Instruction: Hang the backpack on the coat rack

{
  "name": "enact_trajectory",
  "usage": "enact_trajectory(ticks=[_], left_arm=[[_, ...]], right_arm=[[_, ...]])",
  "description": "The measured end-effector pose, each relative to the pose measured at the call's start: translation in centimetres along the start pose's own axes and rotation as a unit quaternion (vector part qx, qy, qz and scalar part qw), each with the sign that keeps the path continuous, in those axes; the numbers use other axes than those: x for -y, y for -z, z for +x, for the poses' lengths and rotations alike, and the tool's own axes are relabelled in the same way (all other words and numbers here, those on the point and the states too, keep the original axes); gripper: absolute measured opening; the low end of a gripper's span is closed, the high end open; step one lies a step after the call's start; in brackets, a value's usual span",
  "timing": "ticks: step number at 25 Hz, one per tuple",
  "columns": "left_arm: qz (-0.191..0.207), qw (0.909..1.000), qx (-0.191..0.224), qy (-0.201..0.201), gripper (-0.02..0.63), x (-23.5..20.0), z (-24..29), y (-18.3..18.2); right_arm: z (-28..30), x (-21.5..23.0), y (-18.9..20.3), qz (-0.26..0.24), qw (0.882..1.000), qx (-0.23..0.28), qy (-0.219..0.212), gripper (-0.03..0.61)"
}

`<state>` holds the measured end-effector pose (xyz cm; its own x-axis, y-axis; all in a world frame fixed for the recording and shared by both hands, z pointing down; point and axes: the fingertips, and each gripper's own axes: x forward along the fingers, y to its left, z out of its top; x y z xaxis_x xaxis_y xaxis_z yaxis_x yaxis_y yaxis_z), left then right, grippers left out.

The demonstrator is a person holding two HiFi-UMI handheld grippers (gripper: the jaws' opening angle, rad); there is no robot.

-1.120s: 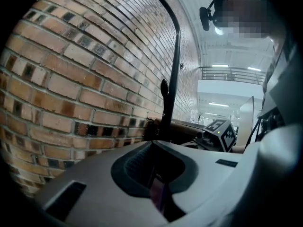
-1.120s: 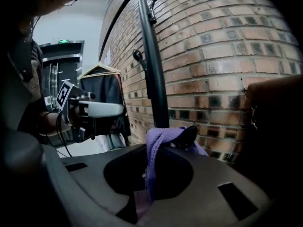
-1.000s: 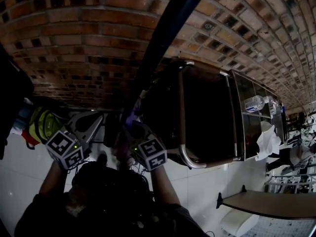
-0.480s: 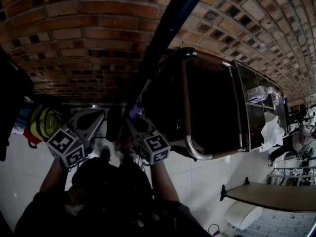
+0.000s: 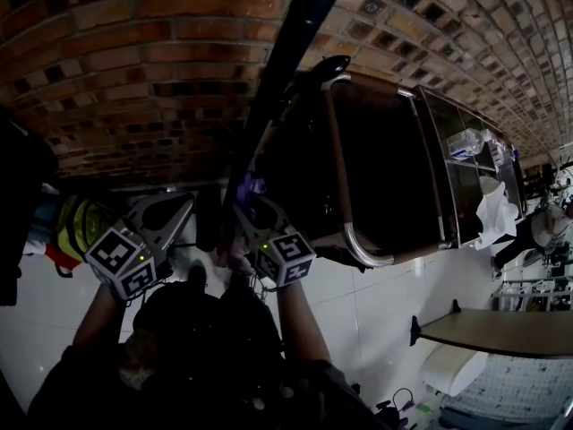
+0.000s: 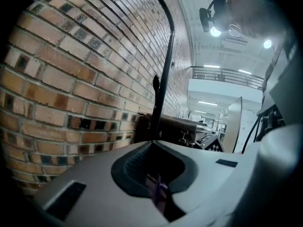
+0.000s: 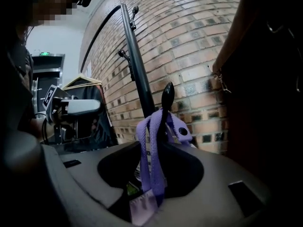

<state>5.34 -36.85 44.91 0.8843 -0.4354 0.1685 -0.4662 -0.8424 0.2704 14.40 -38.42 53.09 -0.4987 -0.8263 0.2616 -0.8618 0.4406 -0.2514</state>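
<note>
Right gripper (image 7: 154, 148): fingers (image 7: 213, 174) clenched on the purple strap (image 7: 150, 167). The strap runs up to 12 o'clock and appears looped round a black peg (image 7: 167, 94) on the rack (image 7: 137, 65). Left gripper (image 6: 153, 148): fingers clenched too, with a purple sliver of strap pinched in the seam. Head view: grippers side by side, left at 9 o'clock of right, close to the rack pole.

Change: over the last second the right gripper has crept toward 1 o'clock, nearer the pole. The left has hardly moved.

Judgement: that lift has put the loop over the peg tip, so the hang looks nearly done. The fingers probably still share the weight.

Backpack (image 5: 199, 321): likely the dark bulk at 6 o'clock of the grippers, between the forearms, but too dark to be sure.

The next move likely calls for slow lowering, then letting go. Risk: the loop slides off the peg. Brick wall (image 5: 134, 61) behind.
</note>
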Motion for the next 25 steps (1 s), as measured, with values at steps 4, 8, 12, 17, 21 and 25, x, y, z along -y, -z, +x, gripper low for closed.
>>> enact_trajectory(ticks=[4,8,12,17,21,25], left_arm=[[-0.002,1.0,0.002,0.005,0.035,-0.3,-0.3,-0.2],[-0.006,0.9999,0.002,0.014,0.037,-0.7,-0.8,0.0],[-0.001,0.9996,-0.005,0.029,0.035,-0.8,-0.7,0.4],[0.004,0.9992,0.004,0.04,0.035,0.4,-0.7,0.1],[0.01,0.9992,0.013,0.036,0.035,2.8,-1.3,-0.3],[0.015,0.9993,0.021,0.028,0.035,6.1,-2.9,-0.1]], right_arm=[[-1.3,-0.1,-0.1,-0.033,0.999,0.0,0.033,0.141],[-3.3,-0.1,-1.4,-0.084,0.992,0.025,0.091,0.141],[-4.6,-0.8,-2.6,-0.073,0.991,0.057,0.099,0.141],[-7.1,-2.5,-6.0,-0.064,0.984,0.126,0.108,0.03],[-10.1,-5.4,-8.5,-0.09,0.978,0.166,0.084,0.014],[-13.2,-7.3,-8.6,-0.1,0.976,0.177,0.075,0.014]])
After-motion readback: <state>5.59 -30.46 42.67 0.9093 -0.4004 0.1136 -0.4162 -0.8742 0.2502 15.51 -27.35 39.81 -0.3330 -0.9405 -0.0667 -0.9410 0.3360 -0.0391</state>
